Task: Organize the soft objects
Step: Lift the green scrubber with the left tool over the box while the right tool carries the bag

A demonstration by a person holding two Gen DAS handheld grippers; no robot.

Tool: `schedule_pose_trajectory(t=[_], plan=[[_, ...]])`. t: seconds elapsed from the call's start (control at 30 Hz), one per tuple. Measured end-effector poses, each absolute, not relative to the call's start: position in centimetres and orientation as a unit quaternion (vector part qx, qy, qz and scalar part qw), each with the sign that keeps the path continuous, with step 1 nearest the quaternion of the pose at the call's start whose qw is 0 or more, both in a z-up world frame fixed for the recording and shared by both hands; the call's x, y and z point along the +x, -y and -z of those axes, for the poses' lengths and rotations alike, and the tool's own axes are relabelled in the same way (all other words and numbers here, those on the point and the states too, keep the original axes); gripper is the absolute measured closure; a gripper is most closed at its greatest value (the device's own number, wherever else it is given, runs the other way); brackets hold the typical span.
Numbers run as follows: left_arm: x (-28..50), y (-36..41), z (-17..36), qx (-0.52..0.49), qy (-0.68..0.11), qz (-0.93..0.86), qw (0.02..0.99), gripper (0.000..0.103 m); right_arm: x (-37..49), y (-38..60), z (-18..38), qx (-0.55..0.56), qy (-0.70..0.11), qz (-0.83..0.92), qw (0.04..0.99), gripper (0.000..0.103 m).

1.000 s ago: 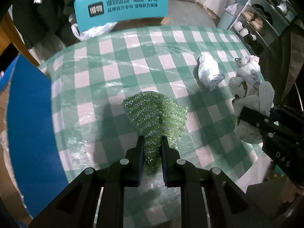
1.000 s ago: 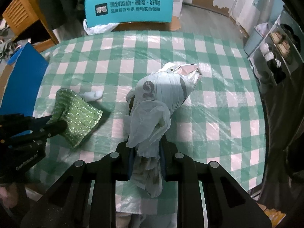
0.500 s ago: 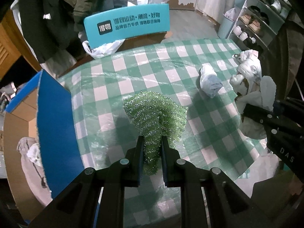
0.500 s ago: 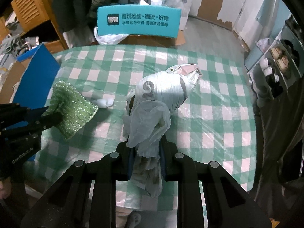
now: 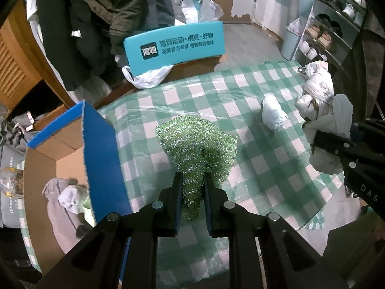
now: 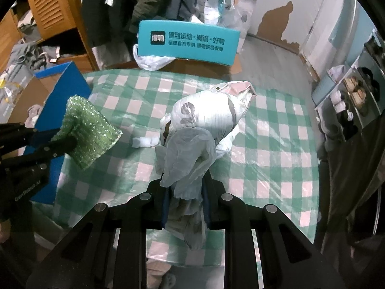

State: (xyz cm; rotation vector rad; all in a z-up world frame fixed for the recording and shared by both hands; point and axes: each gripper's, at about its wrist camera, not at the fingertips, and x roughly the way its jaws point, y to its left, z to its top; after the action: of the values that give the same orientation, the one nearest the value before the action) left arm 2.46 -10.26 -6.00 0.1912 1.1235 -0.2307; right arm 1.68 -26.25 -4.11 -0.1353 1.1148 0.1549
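My left gripper [image 5: 192, 183] is shut on a sparkly green cloth [image 5: 197, 144] and holds it well above the green checked table [image 5: 264, 163]. The cloth also shows in the right wrist view [image 6: 89, 132], held by the left gripper [image 6: 69, 142]. My right gripper [image 6: 185, 192] is shut on a bundle of white plastic bags [image 6: 199, 125], lifted over the table; the bundle also shows at the right of the left wrist view [image 5: 322, 110]. A small white crumpled wad [image 5: 273, 114] lies on the table, and it also shows in the right wrist view [image 6: 145, 141].
An open cardboard box with a blue flap [image 5: 101, 159] stands left of the table, with grey and white soft items [image 5: 62, 197] inside. A teal chair back [image 5: 173, 45] is behind the table. Shelves with shoes [image 5: 324, 36] stand at the right.
Both grippers have risen higher above the table with their loads. The view has widened so the box at the left and its contents now show.
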Motion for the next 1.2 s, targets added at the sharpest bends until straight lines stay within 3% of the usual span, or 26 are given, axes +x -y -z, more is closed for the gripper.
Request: schedule_pose_trajectory(t=[1.2], plan=[[0.9, 1.2, 1.7, 0.057, -0.492, 0.064, 0.866, 0.087, 2.2, 16.4, -0.3, -0.110, -0.482, -0.154, 0.856, 0.083]])
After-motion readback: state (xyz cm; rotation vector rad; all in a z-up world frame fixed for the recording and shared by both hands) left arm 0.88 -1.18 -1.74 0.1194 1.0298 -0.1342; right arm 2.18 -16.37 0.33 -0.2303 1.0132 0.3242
